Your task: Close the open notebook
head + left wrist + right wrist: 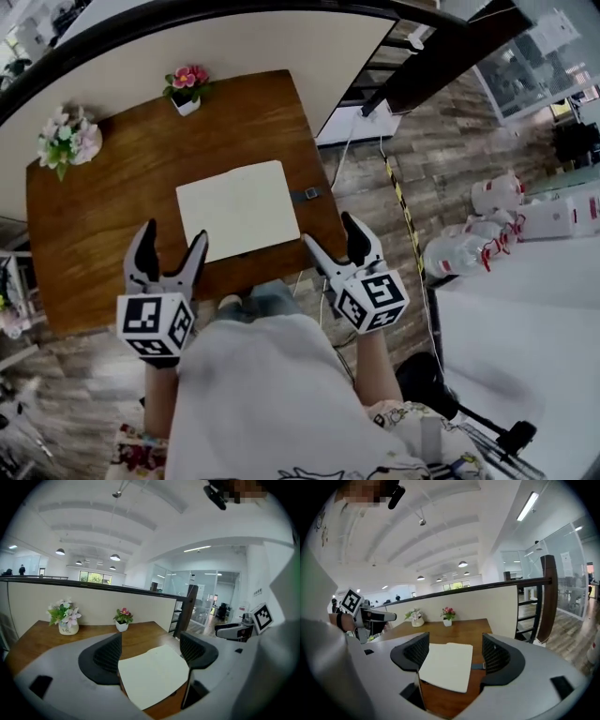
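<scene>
Since the notebook [242, 208] lies flat like one cream sheet, step: we think it may be shut already, or we are only starting; we cannot tell which.
Notebook: in the middle of the brown table [103, 216], with a grey strap [307, 194] poking out on its right.
Left gripper [172, 236]: jaws wide, nothing in them, near the notebook's left corner.
Right gripper [330, 231]: jaws wide, empty too, near its right corner.
Next move: if a cover is open, slip a jaw under its edge and fold it over gently.
</scene>
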Available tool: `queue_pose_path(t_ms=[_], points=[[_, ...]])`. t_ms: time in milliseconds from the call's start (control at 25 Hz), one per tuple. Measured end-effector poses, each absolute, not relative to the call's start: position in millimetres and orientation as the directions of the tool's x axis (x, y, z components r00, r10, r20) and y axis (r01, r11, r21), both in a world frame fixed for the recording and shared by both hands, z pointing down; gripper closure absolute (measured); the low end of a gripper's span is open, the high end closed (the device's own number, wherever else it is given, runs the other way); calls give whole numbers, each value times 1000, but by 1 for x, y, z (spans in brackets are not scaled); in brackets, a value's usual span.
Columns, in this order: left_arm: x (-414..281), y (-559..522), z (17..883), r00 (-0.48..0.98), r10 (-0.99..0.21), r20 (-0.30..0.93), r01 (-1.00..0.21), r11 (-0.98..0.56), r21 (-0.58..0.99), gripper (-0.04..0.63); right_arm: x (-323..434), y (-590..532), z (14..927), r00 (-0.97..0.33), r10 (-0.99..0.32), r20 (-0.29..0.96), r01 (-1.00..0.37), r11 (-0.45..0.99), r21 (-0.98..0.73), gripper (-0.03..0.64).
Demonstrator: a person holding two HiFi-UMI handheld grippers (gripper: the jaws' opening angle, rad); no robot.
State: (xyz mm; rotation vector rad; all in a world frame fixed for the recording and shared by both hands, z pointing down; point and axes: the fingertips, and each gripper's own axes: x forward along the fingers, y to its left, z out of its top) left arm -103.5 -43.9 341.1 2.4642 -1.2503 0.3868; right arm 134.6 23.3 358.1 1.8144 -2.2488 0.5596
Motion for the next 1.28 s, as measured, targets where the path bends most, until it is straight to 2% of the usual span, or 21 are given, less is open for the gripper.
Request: queue_pose_path(t_ms=[560, 1280], points=[[-99, -70, 342, 366, -838, 404, -930, -318, 184, 236, 134, -64, 356, -488, -792, 367, -873, 452, -184, 307], [-121, -60, 356, 379, -814, 440, -925, -316, 211, 236, 110, -59, 375, -493, -761, 422, -869, 458, -190, 308]])
